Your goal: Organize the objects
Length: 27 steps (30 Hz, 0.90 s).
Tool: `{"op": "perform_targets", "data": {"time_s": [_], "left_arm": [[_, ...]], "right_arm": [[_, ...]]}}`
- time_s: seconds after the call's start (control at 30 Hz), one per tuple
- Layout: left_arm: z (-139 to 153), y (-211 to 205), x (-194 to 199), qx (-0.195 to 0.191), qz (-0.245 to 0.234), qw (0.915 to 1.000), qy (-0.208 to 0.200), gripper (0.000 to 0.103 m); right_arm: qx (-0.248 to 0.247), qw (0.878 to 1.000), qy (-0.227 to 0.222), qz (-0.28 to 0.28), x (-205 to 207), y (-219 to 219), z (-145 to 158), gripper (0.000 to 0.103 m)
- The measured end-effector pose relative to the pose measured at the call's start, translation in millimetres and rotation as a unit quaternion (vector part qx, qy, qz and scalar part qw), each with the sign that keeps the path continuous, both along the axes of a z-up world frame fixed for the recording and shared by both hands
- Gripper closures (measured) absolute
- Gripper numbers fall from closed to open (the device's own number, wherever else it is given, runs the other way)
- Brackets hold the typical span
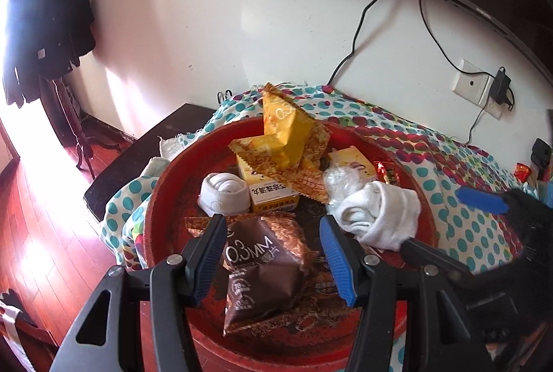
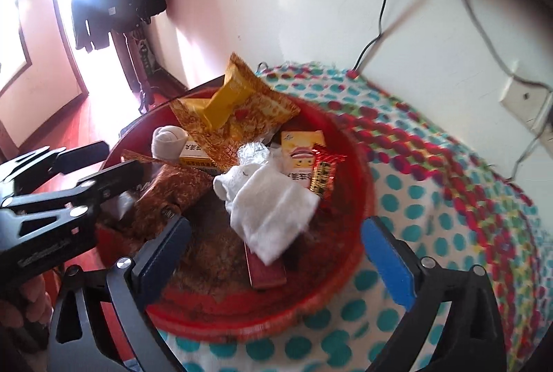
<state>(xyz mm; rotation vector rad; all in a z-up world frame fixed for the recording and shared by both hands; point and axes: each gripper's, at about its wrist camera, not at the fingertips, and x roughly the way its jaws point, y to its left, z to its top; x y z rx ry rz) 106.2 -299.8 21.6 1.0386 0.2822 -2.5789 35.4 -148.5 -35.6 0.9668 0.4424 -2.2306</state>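
Observation:
A round red tray sits on a polka-dot cloth. In it lie a yellow snack packet, a rolled white sock, two yellow boxes, clear plastic wrap and a red candy. My left gripper is shut on a brown snack packet, over the tray's near side. My right gripper stands wide open just short of a loose white sock, touching nothing.
A dark red flat card lies under the loose sock. The white wall behind has a socket with black cables, below a dark screen. The cloth covers a dark table. A rack of dark clothes stands left on the wooden floor.

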Motion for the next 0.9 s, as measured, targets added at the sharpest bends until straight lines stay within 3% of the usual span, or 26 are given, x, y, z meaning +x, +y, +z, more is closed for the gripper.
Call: {"op": "perform_targets", "data": {"time_s": [0.17, 0.33, 0.53, 0.63, 0.8, 0.9], "left_arm": [[4, 6, 0, -0.017, 0.025, 0.9993, -0.023, 0.046], [8, 7, 1, -0.067, 0.073, 0.9932, -0.061, 0.046], [4, 7, 1, -0.017, 0.051, 0.9953, -0.081, 0.045], [-2, 9, -4, 0.022, 0.034, 0.9950, -0.091, 0.037], [1, 20, -2, 0.034, 0.017, 0.9971, -0.066, 0.037], [8, 24, 0, 0.018, 0.015, 0.9984, -0.052, 0.037]], "right_arm": [[0.020, 1.000, 0.001, -0.006, 27, 15, 8, 0.000], [0.039, 0.999, -0.022, -0.010, 42, 14, 2, 0.000], [0.059, 0.997, -0.052, -0.004, 49, 7, -9, 0.000], [0.066, 0.996, -0.064, -0.004, 48, 5, -14, 0.000], [0.057, 0.994, -0.095, -0.013, 40, 10, -23, 0.000], [0.055, 0.992, -0.107, -0.021, 36, 12, -26, 0.000]]}}
